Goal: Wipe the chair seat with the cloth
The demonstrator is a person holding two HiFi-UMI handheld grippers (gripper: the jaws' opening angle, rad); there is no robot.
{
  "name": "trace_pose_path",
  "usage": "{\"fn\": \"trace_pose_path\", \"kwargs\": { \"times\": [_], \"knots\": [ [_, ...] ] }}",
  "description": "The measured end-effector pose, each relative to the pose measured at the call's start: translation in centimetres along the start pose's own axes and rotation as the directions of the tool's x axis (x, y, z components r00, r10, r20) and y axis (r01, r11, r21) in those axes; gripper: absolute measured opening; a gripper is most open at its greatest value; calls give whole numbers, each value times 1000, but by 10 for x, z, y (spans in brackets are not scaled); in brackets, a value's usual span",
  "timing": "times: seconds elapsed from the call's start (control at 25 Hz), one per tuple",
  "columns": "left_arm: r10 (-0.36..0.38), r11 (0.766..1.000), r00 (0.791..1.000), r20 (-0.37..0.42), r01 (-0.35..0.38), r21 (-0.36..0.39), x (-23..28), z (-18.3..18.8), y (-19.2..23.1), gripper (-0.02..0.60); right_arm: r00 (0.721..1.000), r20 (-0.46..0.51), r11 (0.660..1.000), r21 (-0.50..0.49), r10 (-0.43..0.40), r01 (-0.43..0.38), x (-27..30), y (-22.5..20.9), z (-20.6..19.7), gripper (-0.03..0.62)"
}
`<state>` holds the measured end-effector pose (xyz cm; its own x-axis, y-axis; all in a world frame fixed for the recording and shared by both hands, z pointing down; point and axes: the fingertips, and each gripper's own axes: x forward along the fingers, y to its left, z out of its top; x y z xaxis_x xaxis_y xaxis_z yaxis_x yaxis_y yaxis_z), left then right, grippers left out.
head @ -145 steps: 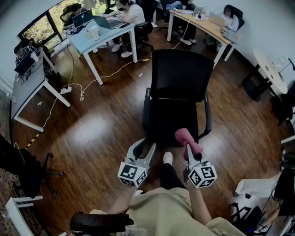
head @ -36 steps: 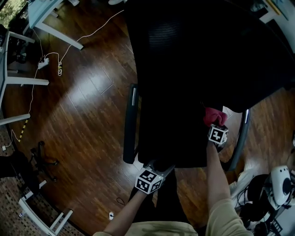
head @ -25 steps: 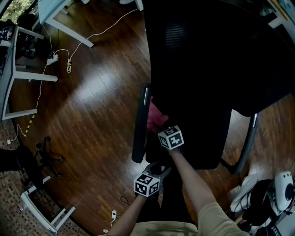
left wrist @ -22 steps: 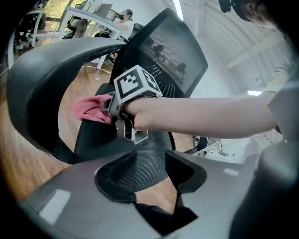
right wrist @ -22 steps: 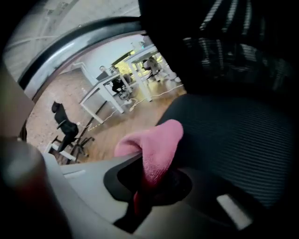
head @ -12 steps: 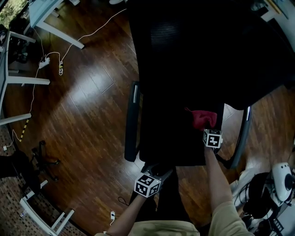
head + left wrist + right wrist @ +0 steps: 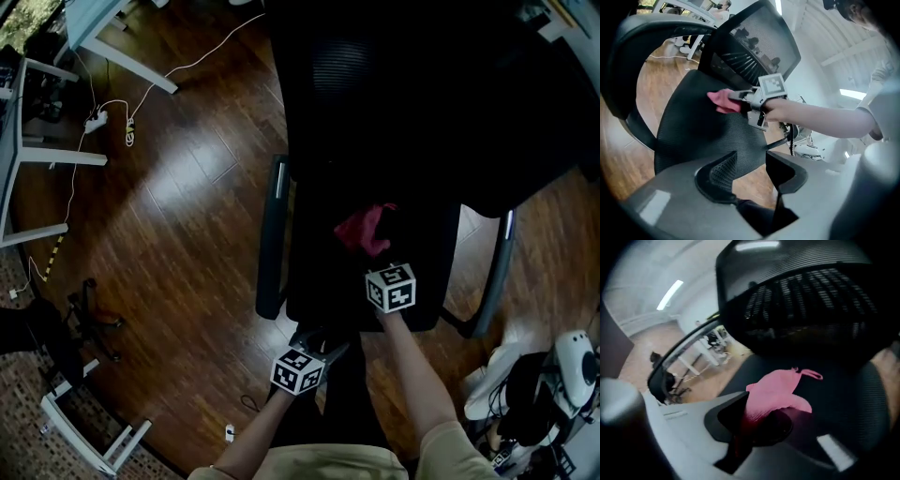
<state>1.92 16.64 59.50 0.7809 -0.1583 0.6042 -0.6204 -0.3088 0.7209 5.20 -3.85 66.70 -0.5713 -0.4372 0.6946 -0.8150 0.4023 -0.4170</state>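
One pink cloth (image 7: 363, 230) lies bunched on the middle of the black chair seat (image 7: 319, 272), clamped in the right tool (image 7: 377, 255); the left tool (image 7: 314, 337) (jaws apart, empty) hangs just off the seat's near edge.

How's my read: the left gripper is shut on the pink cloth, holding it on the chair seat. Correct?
No: it is the right gripper that is shut on the pink cloth, holding it on the chair seat, as the right gripper view shows. The left gripper is open.
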Motion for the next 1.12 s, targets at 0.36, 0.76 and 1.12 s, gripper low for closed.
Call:
{"fn": "trace_pose_path", "kwargs": {
  "times": [0.36,0.76,1.12],
  "knots": [
    [29,999,1000,1,-29,24,-19,2,11,178,981,-185,999,-16,-50,48,77,45,-44,14],
    [-40,999,999,-36,41,19,-6,-22,-6,175,689,-304,678,158,-658,718,-157,-237,-111,14],
    [-27,999,997,-75,30,38,-17,-34,-10,175,986,-118,990,97,117,-106,25,62,-40,14]
  ]
}}
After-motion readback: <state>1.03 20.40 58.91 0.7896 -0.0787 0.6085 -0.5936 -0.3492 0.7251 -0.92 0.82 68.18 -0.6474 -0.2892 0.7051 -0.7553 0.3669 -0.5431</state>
